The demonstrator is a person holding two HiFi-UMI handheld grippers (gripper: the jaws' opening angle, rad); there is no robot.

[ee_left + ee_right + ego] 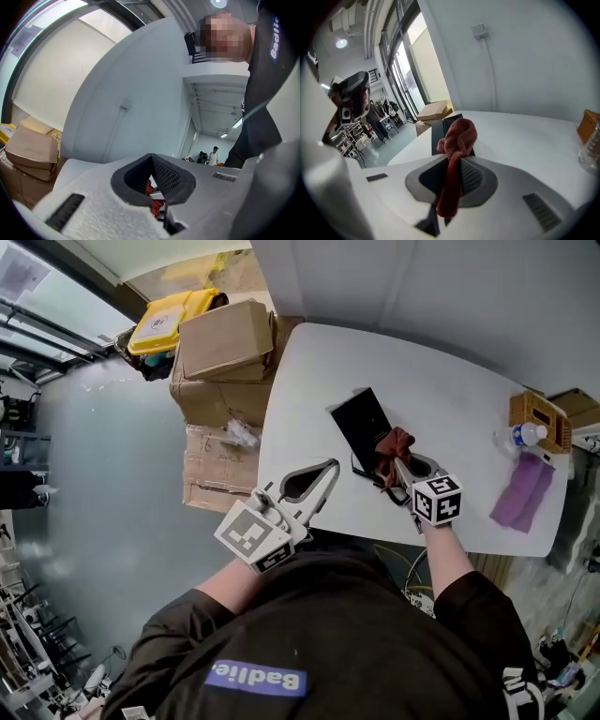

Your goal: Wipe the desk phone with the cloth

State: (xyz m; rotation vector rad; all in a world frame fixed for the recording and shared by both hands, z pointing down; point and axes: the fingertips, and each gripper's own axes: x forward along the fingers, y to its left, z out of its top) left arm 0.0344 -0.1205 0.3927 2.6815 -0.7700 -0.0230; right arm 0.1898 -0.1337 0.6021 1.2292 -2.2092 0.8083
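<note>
Cloth (459,133) within right gripper (451,161)

FREE: table (450,381) bare across upper middle and right of centre — also a strip along its left edge | BLOCKED centre: desk phone (361,423), right gripper (394,465) with red cloth (397,441) at its lower end | BLOCKED right edge: wooden box (539,418), bottle (520,435), purple cloth (523,491) | UPPER LEFT: cardboard boxes (225,343) against the table

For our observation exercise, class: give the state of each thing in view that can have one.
Left grey two-jaw gripper: shut, empty.
Right grey two-jaw gripper: shut on the cloth.
Red-brown knitted cloth: bunched, clamped, at the phone's near end.
Black desk phone: lying on the white table.
Purple cloth: lying loose, unheld.
Clear plastic bottle: capped.
</note>
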